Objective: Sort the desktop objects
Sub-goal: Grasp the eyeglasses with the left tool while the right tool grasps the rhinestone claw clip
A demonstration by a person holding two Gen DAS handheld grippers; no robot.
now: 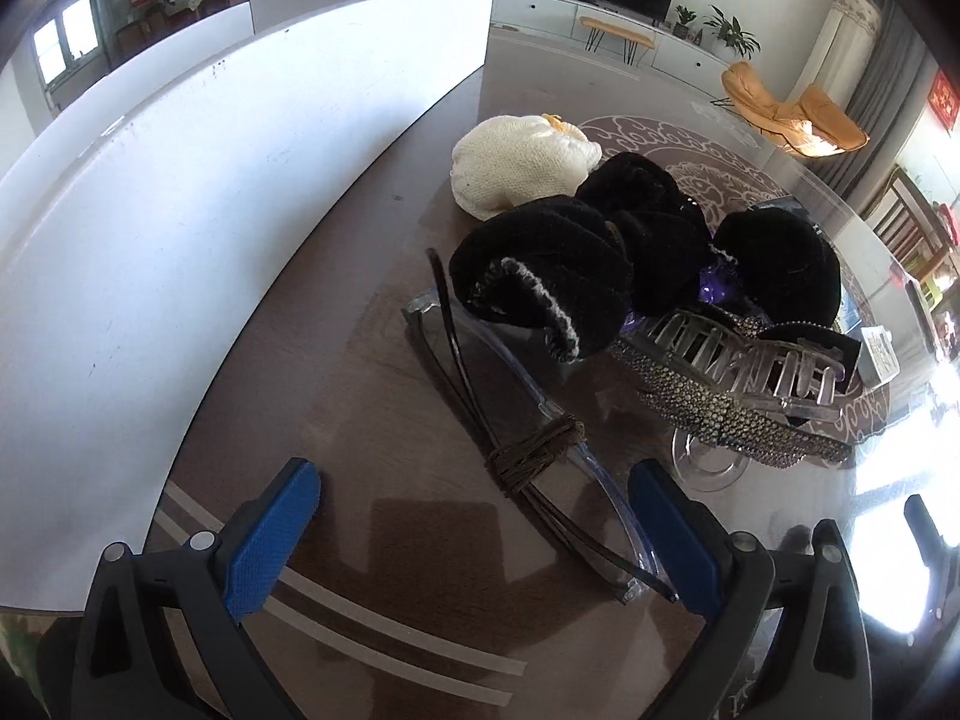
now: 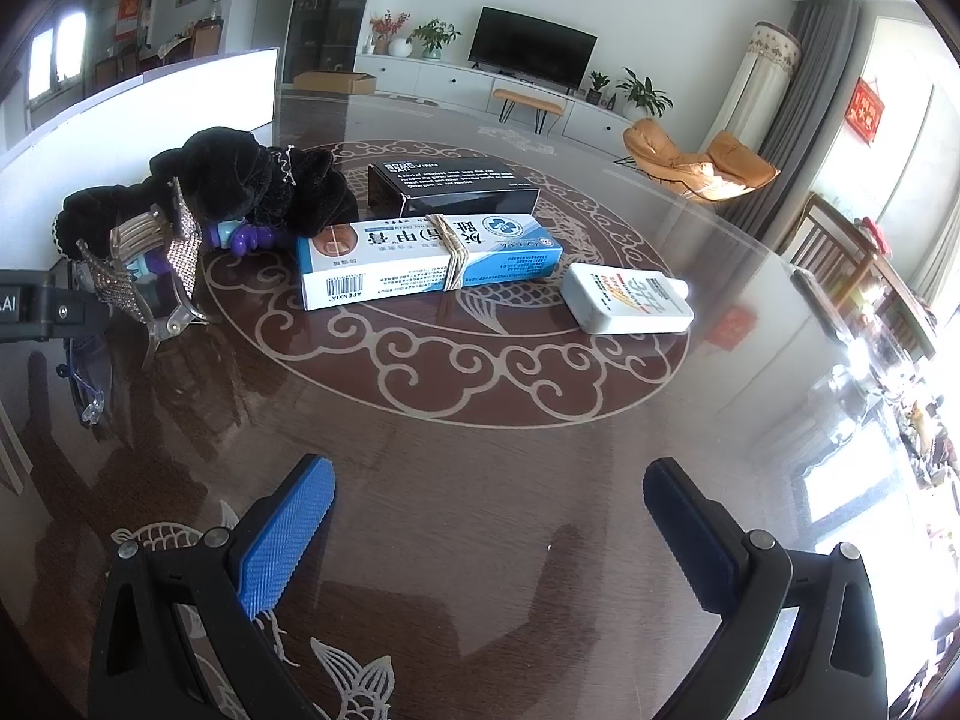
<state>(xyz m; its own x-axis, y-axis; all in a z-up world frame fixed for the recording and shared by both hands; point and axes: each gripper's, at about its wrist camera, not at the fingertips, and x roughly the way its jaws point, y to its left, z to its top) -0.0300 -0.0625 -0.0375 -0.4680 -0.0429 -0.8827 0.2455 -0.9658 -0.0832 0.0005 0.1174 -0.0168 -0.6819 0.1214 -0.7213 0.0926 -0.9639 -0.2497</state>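
My left gripper [image 1: 474, 516] is open low over the table, its blue pads on either side of clear-framed glasses [image 1: 540, 420] with a brown cord [image 1: 534, 450] wound round them. Beyond lie black scrunchies [image 1: 600, 252], a cream knit pouch [image 1: 516, 171] and a rhinestone claw clip [image 1: 738, 378]. My right gripper [image 2: 489, 510] is open and holds nothing, over bare table. Ahead of it sit a blue-white medicine box [image 2: 432, 258] with a rubber band, a black box [image 2: 456, 186], a white bottle [image 2: 627, 298], the scrunchies [image 2: 240, 180] and the claw clip [image 2: 150, 264].
A white panel [image 1: 210, 180] stands along the table's left side. The dark glass table [image 2: 480, 420] has a swirl-and-fish pattern. The left gripper's body [image 2: 36, 303] juts in at the right wrist view's left edge. A living room with chairs lies beyond.
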